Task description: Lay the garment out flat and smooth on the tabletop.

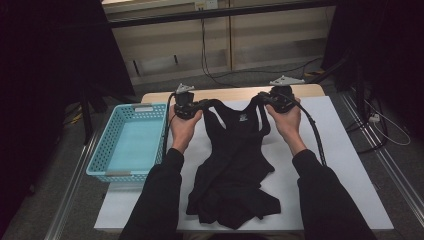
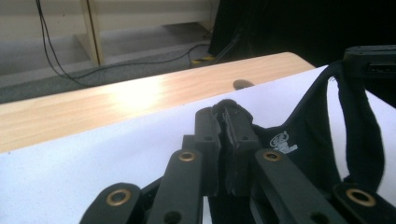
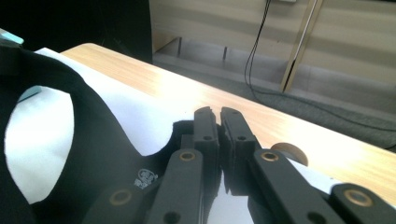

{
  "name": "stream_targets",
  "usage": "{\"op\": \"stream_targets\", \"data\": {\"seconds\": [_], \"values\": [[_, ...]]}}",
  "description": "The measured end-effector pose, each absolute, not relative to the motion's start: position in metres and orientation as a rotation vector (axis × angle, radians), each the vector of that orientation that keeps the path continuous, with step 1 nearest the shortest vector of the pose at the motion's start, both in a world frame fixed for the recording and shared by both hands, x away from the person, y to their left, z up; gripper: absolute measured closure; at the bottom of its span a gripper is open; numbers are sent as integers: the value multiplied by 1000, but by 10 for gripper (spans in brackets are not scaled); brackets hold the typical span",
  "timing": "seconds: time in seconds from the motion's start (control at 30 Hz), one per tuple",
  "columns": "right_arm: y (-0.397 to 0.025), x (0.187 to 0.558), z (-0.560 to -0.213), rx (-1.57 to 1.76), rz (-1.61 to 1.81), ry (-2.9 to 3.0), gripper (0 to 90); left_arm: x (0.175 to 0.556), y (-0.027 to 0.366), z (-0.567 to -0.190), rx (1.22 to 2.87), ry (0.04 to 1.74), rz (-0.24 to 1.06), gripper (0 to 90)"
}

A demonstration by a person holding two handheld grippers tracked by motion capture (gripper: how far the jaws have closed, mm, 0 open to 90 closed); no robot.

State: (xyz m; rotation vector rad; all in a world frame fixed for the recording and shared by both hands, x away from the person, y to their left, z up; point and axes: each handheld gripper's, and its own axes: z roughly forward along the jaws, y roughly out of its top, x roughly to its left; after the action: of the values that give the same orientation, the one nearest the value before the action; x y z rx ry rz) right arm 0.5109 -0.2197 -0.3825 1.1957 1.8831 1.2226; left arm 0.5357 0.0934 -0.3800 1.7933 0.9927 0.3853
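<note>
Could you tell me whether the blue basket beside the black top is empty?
Empty: the high view shows the basket's bare blue floor, with nothing lying inside.

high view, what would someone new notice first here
A black tank top sprawls down the middle of the white sheet, its hem bunched at the near edge. Each shoulder strap is pinched at the far end, one by the left hand-held gripper and one by the right hand-held gripper. To the left stands a turquoise basket with nothing in it.
</note>
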Motion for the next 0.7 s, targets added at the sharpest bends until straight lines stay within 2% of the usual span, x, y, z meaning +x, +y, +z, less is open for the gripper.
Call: {"op": "stream_targets", "data": {"seconds": [0.07,0.13,0.2,0.33,0.6,0.7], "values": [[-218,516,-385,1198,1219,1900,838,538,93,-384,1800,993,374,825],[-217,517,-388,1195,1206,1910,767,537,92,-387,1819,995,376,721],[-216,516,-390,1197,1197,1922,713,534,93,-387,1807,994,386,692],[-219,510,-391,1200,1209,1910,642,525,91,-387,1843,956,386,582],[-219,469,-394,1120,1225,2000,610,495,88,-388,1897,890,382,342],[-222,450,-395,1069,1199,2052,595,477,87,-388,1948,823,385,288]]}}
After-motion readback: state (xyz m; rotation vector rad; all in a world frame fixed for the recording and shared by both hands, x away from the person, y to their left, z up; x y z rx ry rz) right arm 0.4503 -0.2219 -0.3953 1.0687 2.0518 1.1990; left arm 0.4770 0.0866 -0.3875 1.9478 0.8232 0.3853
